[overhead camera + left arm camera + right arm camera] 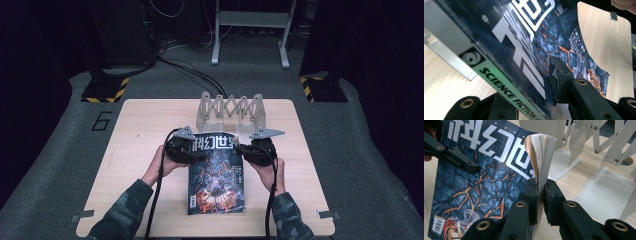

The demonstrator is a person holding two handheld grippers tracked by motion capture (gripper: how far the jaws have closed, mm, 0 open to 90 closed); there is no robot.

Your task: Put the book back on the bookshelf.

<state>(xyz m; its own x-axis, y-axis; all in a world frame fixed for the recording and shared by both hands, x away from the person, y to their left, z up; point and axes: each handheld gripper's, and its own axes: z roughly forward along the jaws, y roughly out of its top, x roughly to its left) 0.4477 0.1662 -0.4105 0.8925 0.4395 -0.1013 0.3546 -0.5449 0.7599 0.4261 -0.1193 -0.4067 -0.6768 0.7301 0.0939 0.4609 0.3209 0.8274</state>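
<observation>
Together, left gripper (189, 150) and right gripper (248, 150) clamp their jaws on the magazine's (218, 175) top corners above the tabletop (140, 125).

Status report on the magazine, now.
Left hand-held gripper clamped on magazine spine edge, right hand-held gripper clamped on its page edge. Top of magazine lifted off table. Folding metal rack just beyond.
</observation>
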